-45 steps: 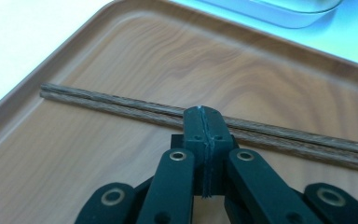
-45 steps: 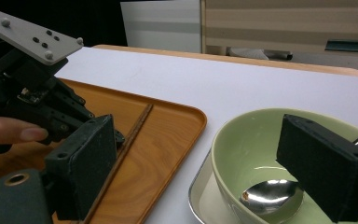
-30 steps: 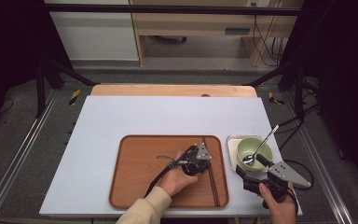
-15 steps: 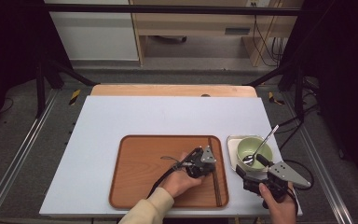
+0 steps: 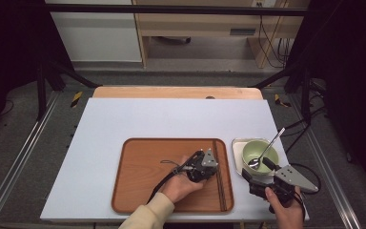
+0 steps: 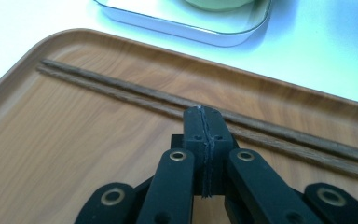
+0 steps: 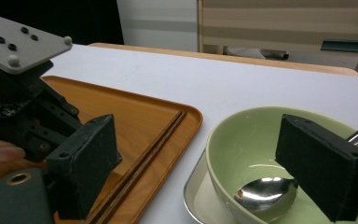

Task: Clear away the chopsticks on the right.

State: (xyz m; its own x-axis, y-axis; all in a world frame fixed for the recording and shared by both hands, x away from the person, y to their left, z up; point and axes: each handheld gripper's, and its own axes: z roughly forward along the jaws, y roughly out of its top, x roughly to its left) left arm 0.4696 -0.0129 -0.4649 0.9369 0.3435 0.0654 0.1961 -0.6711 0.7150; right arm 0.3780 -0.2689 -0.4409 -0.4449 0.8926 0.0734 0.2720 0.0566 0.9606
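Note:
A pair of dark wooden chopsticks [image 5: 220, 176] [image 6: 121, 88] lies along the right edge of the brown tray [image 5: 147, 181] [image 6: 51, 154]. My left gripper [image 5: 213, 168] [image 6: 204, 122] is shut with nothing between its pads, and its tips rest just short of the chopsticks. A green bowl [image 5: 260, 151] [image 7: 242, 135] holds a metal spoon [image 5: 267, 149] [image 7: 265, 191] and stands on a small silver tray [image 5: 237, 150] [image 6: 177, 23]. My right gripper [image 5: 258, 171] [image 7: 203, 158] stands open at the bowl's near side, its pads astride the near rim and holding nothing.
The white table [image 5: 171, 119] stretches beyond the tray, with a wooden strip [image 5: 176, 92] at its far edge. In the right gripper view, the left gripper [image 7: 23, 107] with its grey plate sits close by on the left.
My left gripper has shifted slightly to the right over the tray, closer to the chopsticks. The right gripper, bowl and spoon have stayed put.

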